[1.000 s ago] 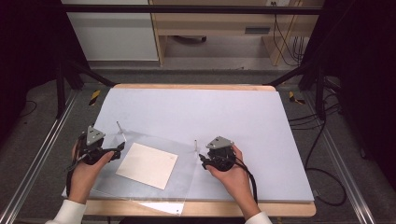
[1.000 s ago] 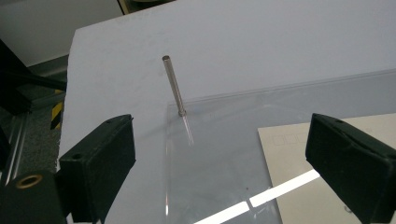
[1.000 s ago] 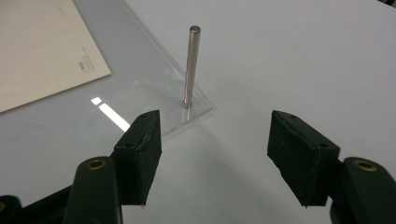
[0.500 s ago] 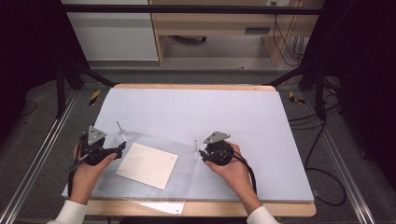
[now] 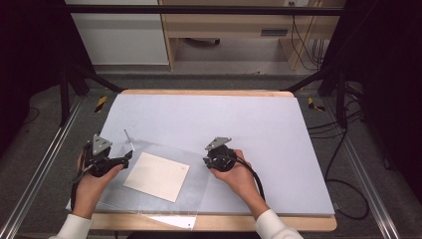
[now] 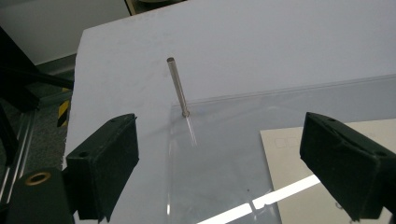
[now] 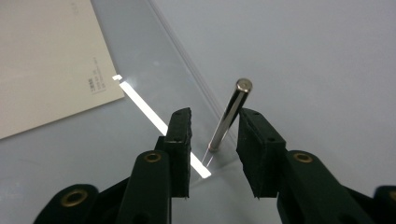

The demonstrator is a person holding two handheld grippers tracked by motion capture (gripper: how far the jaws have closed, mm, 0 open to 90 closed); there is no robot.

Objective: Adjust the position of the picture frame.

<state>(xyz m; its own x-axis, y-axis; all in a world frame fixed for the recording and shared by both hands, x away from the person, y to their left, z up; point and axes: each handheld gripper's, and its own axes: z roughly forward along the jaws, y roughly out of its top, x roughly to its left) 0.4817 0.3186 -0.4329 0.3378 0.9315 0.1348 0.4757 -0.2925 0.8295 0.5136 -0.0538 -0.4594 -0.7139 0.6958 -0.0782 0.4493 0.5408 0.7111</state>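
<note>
A clear plastic sheet (image 5: 191,191) lies at the front left of the table, with a white card (image 5: 157,177) on or under it. A thin metal pin (image 5: 127,136) stands upright at the sheet's far left corner. My left gripper (image 5: 128,156) is open just short of it; in the left gripper view that pin (image 6: 177,86) rises ahead between the wide-apart jaws (image 6: 219,144). My right gripper (image 5: 205,160) sits at the sheet's far right corner. Its jaws (image 7: 215,115) stand narrowly either side of a second pin (image 7: 231,112), with a gap still showing.
The pale blue table mat (image 5: 239,119) stretches behind and to the right of the sheet. A cable (image 5: 251,174) trails from the right gripper over the hand. Metal frame rails (image 5: 40,169) run along the table's sides.
My right gripper has slid left and a little forward, bringing its jaws around the right pin. The left gripper has barely moved.
</note>
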